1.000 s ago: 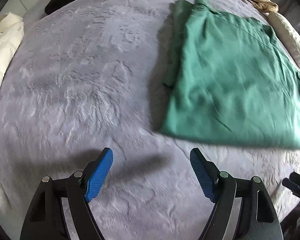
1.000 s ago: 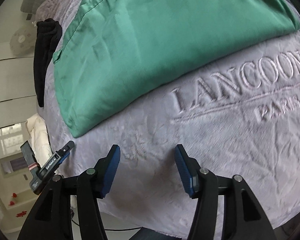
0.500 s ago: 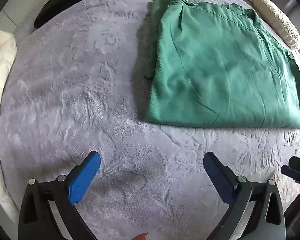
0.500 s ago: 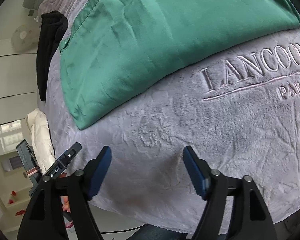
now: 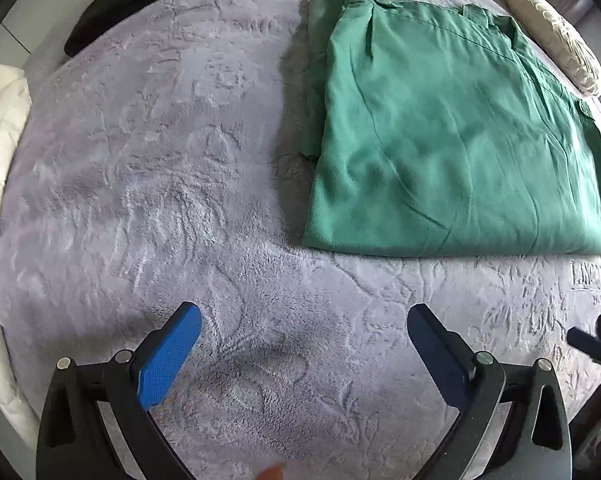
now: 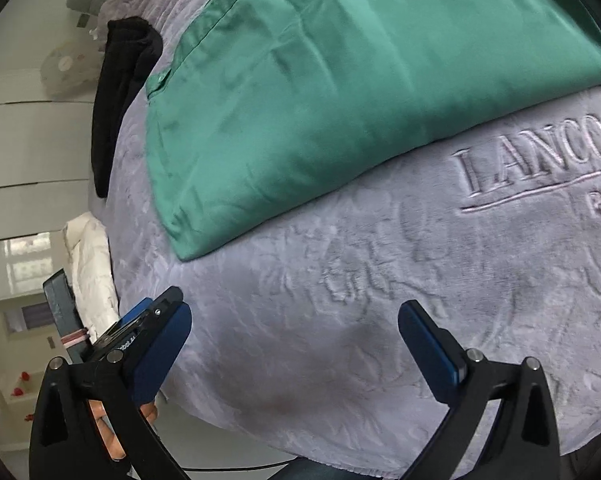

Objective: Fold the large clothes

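A green garment (image 5: 440, 140) lies folded into a flat rectangle on a grey plush blanket (image 5: 160, 160), at the upper right of the left wrist view. My left gripper (image 5: 303, 312) points down at bare blanket short of the garment's near edge, open, with nothing between its blue pads. In the right wrist view the green garment (image 6: 340, 80) fills the top. My right gripper (image 6: 293, 310) hovers over the blanket (image 6: 420, 280) near its embossed lettering; its jaws are opening and nothing is between them. Neither gripper touches the garment.
A black garment (image 5: 120, 8) lies at the blanket's far left edge and hangs over it (image 6: 120, 92). A white duvet (image 5: 0, 128) is bunched at the left. A beige pillow (image 5: 556, 48) sits behind the green garment. The bed's edge drops off below my right gripper.
Both grippers' jaws have spread wider. The right gripper has drawn back from the green garment, so its near corner sits higher in the view. The left view has shifted sideways a little.
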Motion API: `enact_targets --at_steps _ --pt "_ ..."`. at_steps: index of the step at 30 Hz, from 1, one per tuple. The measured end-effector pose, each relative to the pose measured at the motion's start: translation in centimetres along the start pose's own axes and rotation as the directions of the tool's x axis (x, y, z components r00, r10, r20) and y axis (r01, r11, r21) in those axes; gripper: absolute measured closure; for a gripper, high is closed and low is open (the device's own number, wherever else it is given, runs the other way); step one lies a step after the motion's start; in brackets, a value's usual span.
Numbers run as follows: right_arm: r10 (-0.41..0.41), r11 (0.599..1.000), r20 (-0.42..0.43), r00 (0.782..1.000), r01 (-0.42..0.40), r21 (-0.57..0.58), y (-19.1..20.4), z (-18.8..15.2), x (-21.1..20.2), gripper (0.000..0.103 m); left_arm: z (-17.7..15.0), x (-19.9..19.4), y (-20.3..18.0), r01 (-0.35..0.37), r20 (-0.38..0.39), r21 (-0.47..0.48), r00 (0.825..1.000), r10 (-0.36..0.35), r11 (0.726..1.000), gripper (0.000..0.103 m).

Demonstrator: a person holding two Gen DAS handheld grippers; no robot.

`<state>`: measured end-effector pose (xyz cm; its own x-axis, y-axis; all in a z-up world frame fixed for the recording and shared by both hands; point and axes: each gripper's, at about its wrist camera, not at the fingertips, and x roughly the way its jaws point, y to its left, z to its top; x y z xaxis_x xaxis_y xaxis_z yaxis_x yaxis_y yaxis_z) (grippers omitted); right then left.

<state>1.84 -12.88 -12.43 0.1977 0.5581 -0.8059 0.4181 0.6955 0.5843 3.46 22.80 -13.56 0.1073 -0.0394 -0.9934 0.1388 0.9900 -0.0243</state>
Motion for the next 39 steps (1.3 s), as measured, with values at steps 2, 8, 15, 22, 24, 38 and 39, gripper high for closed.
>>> enact_targets --at_steps 2,8,15,22,24,38,39 --pt "0.016 1.000 -0.019 1.000 -0.016 0.007 0.2 -0.2 0.7 0.000 0.2 0.6 0.4 0.008 -0.022 -0.005 1.000 -0.008 1.000 0.000" --pt "0.069 0.995 0.005 0.998 -0.069 0.074 0.1 -0.9 2.0 0.000 0.7 2.0 1.8 0.113 -0.060 -0.035 0.992 -0.115 0.993 0.000" --pt "0.107 0.988 0.034 0.994 -0.110 0.107 0.3 -0.5 3.8 0.000 2.9 0.7 3.1 0.127 0.029 -0.039 0.992 -0.125 0.991 0.000" --pt "0.310 0.941 0.085 0.947 -0.318 0.112 1.6 1.6 5.9 0.000 6.0 1.0 5.2 0.180 0.099 -0.084 0.980 -0.172 0.980 0.000" --pt "0.342 0.930 0.095 0.935 -0.352 0.106 2.1 2.2 6.7 0.000 6.7 1.3 5.6 0.195 0.113 -0.085 0.976 -0.185 0.977 0.000" --pt "0.491 0.843 0.172 0.854 -0.515 0.153 3.6 5.0 11.6 0.003 9.8 2.1 4.6 0.406 0.167 -0.122 0.908 -0.384 0.906 0.000" --pt "0.502 0.833 0.174 0.847 -0.528 0.167 3.4 5.0 11.6 0.013 10.2 2.0 4.7 0.426 0.170 -0.119 0.899 -0.405 0.897 0.000"
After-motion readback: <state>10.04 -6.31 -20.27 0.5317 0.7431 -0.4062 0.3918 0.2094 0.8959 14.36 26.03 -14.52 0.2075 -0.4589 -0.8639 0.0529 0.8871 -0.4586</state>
